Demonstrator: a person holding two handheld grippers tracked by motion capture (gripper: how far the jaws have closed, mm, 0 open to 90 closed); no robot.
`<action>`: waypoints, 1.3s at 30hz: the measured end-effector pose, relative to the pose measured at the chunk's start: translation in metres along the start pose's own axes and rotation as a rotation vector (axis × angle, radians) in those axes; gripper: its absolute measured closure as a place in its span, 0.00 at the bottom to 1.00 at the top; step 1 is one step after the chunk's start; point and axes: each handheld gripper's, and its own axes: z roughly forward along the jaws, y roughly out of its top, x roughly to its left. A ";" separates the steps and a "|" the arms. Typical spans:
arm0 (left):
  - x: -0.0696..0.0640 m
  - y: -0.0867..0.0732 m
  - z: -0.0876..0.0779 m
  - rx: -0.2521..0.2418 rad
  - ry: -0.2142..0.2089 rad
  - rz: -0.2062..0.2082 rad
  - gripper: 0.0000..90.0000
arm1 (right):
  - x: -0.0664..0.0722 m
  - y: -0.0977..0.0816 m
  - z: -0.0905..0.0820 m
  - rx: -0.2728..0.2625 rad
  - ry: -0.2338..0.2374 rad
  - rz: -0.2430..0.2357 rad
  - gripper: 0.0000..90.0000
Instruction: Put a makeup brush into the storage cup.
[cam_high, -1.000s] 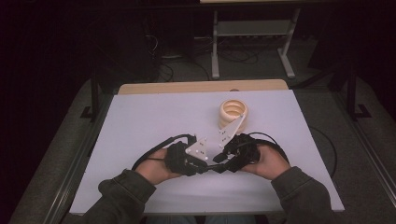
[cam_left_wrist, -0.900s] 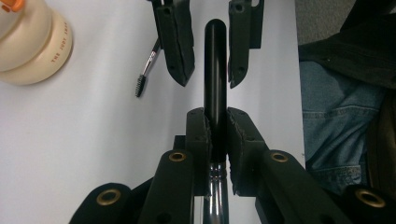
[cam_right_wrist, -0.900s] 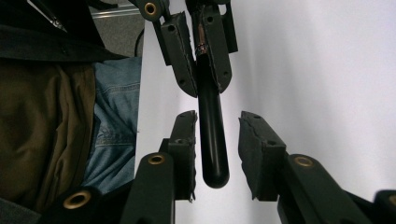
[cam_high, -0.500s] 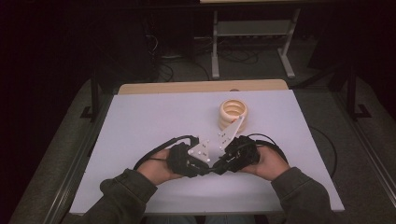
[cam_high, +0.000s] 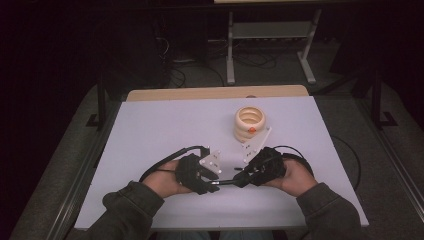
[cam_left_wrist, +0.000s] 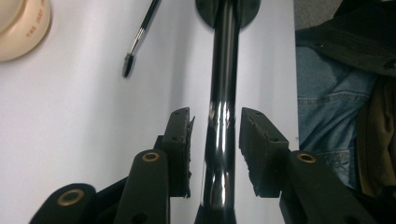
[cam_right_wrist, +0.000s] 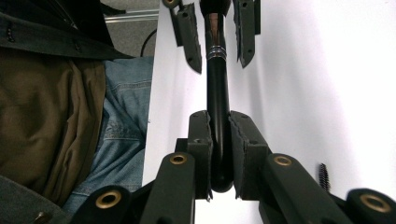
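Near the table's (cam_high: 150, 130) front edge, the right gripper (cam_right_wrist: 220, 154) is clamped on the black handle of a brush (cam_right_wrist: 218, 107). The left gripper (cam_left_wrist: 215, 135) has just been opening, its jaws apart around the brush's shiny end without pressing it.

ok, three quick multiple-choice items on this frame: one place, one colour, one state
1. Where is the cream stack of rings?
A) on the table, beyond the right gripper
B) between the left gripper's jaws
C) on the floor

2. The table's flat sheet is:
A) red
B) white
C) green

3. The left gripper around the glossy black brush handle is:
A) clamped
B) open, clear of it
C) far away

1 A: the high view shows it there.
2 B: it is plainly white.
3 B: gaps show on both sides. These jaws have just been opening, while the right gripper, just closed, clamps the handle.
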 end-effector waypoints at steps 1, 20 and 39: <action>0.000 -0.001 0.000 0.005 0.001 0.004 0.71 | 0.001 -0.001 -0.002 -0.006 -0.006 -0.001 0.87; -0.010 0.005 0.005 0.076 -0.015 0.072 0.84 | 0.004 0.002 0.016 0.077 0.033 0.004 0.83; -0.001 -0.042 -0.003 -0.106 -0.055 -0.129 0.63 | 0.010 -0.030 0.022 0.047 0.018 0.054 0.87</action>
